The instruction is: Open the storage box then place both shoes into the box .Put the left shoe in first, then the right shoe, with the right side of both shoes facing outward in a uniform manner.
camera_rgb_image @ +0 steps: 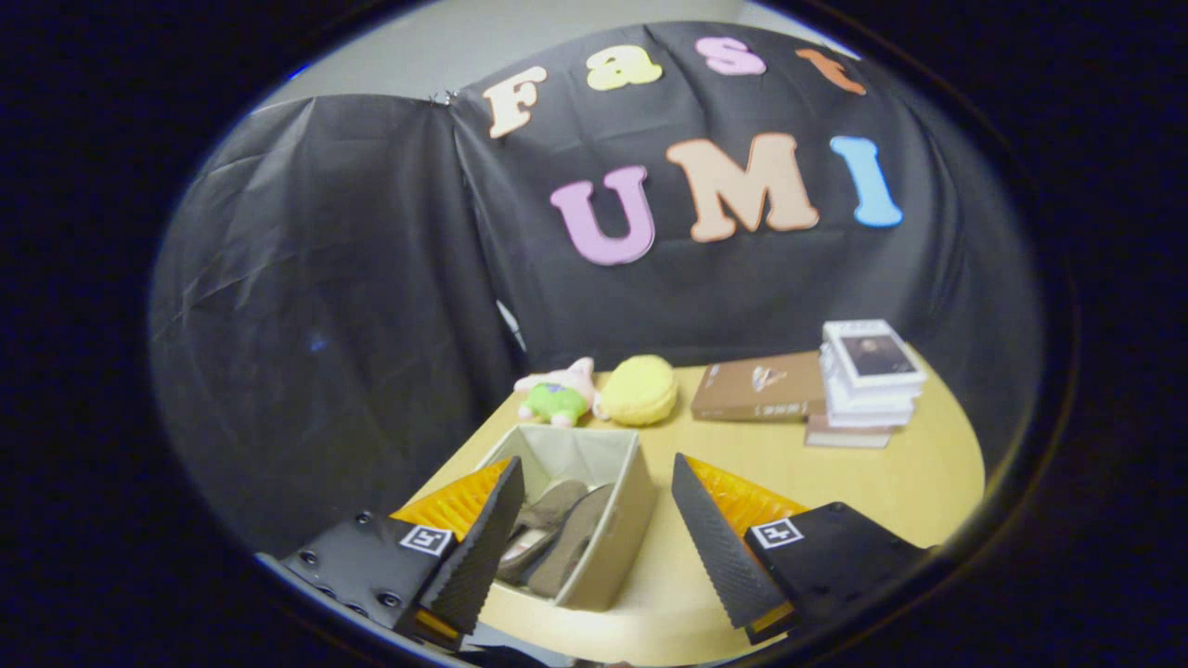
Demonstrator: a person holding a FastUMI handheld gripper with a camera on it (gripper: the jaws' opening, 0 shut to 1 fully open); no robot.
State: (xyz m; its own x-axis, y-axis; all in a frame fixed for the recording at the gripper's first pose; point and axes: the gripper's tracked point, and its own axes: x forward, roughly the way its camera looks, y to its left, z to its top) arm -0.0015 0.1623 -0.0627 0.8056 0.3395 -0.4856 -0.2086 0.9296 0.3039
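Gripper fingers spread wide, holding nothing. Open storage box on table, between fingers, two shoes inside, side by side. Risk: left finger dropping, clipping box wall, shifting box toward table edge; shoe facing unclear, possibly mismatched.

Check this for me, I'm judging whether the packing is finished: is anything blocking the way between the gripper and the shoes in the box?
Nothing visible does. The gripper is open above the lidless storage box, and both shoes lie inside it between the fingers.
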